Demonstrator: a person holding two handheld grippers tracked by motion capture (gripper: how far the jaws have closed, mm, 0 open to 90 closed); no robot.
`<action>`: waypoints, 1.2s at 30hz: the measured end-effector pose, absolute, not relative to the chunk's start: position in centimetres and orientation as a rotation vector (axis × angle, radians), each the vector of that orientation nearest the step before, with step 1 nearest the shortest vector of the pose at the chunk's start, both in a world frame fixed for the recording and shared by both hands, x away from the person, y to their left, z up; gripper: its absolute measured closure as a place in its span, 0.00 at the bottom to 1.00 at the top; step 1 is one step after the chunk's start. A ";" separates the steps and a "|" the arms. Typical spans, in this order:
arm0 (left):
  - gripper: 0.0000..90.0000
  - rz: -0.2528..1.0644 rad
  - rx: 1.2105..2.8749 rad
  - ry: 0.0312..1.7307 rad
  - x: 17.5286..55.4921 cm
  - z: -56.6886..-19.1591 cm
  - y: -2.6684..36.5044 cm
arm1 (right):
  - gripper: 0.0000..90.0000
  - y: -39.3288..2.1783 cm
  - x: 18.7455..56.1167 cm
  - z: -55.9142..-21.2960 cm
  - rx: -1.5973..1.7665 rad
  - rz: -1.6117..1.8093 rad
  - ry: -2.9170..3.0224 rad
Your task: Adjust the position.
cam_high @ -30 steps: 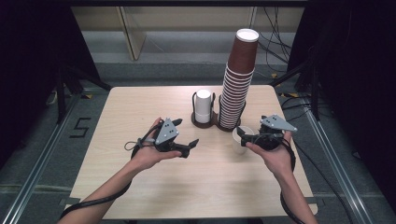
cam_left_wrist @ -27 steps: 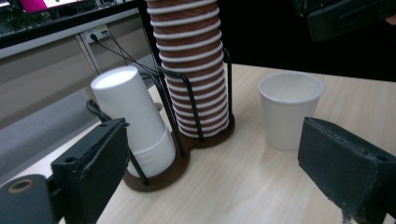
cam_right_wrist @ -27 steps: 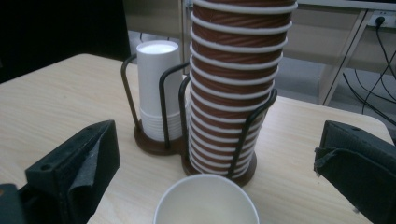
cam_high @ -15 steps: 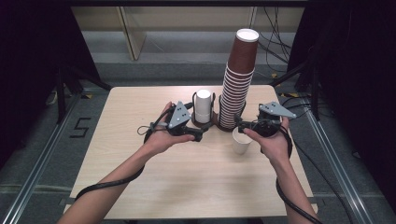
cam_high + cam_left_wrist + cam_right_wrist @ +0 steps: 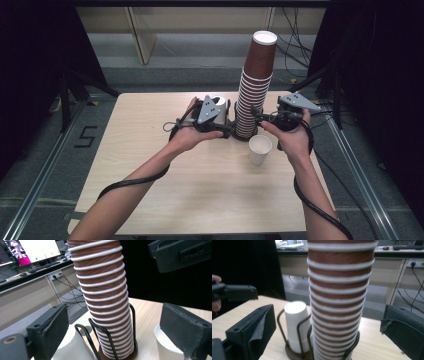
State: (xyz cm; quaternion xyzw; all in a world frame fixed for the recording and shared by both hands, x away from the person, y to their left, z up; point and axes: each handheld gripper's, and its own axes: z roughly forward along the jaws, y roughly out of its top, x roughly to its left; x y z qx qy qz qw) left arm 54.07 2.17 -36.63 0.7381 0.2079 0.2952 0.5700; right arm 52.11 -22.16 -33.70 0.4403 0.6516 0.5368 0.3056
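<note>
Pale wood table (image 5: pixel 150 165) w/ dark surroundings; you're working at the brown cup stack (image 5: pixel 255 90), seated in a black wire holder (image 5: pixel 110 337) toward the far edge. You're bringing the left gripper (image 5: pixel 227 131) in from the stack's left, the right gripper (image 5: pixel 256 114) from its right, both w/ jaws apart and nothing between the pads. A loose white cup (image 5: pixel 260 149) is sitting just in front of the stack. Approx. centre the stack between the pads before closing, grip one rim only, and keep clear of the wire loops and the white stack (image 5: pixel 295 322) beside it.
</note>
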 end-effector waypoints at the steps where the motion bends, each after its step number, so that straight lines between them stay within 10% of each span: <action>1: 0.09 0.697 1.726 0.496 54.2 -36.5 1.9 | 0.00 -22.2 52.3 -33.4 1.152 1.421 1.715; 36: 0.08 0.615 1.656 0.547 59.5 -31.8 -2.8 | 0.00 -20.6 57.4 -26.1 1.105 1.456 1.683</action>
